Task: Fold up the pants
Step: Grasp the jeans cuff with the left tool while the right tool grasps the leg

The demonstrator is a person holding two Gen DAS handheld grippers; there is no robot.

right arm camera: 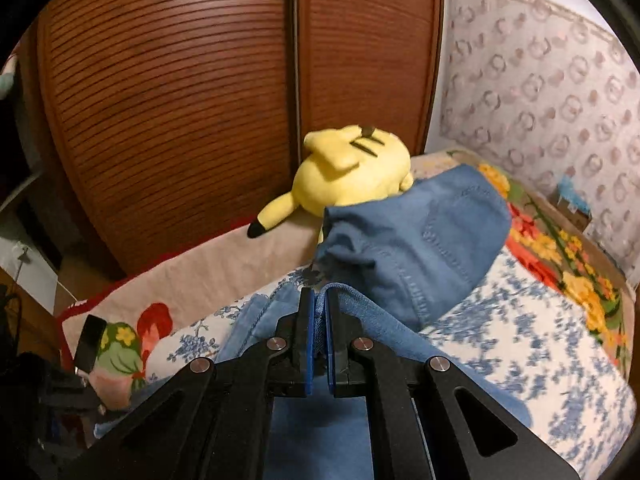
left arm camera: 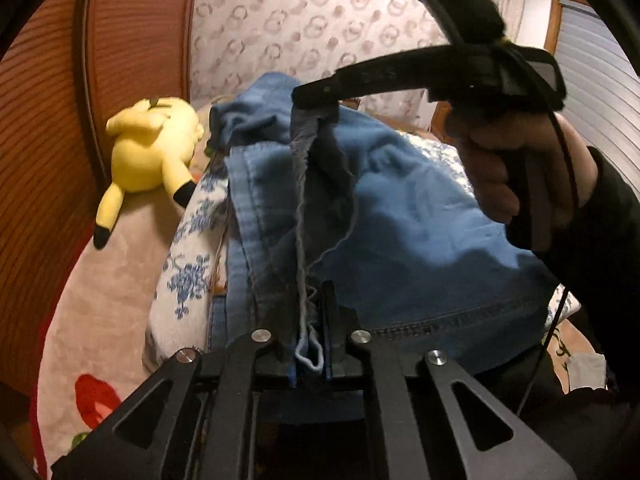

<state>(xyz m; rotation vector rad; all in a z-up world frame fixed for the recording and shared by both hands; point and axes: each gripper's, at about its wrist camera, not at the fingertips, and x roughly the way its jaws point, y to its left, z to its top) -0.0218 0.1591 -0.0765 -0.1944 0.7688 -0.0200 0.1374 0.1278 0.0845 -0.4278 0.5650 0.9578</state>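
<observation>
Blue denim pants hang bunched between both grippers above the bed. In the left wrist view my left gripper is shut on a frayed hem edge with loose threads. My right gripper, held by a hand, pinches the cloth higher up and farther back. In the right wrist view my right gripper is shut on a folded denim edge. The rest of the pants, with a stitched back pocket showing, drapes ahead onto the bed.
A yellow plush toy lies at the bed's far edge beside slatted wooden wardrobe doors. A blue-and-white floral quilt and a flowered blanket cover the bed. A patterned wall stands behind it.
</observation>
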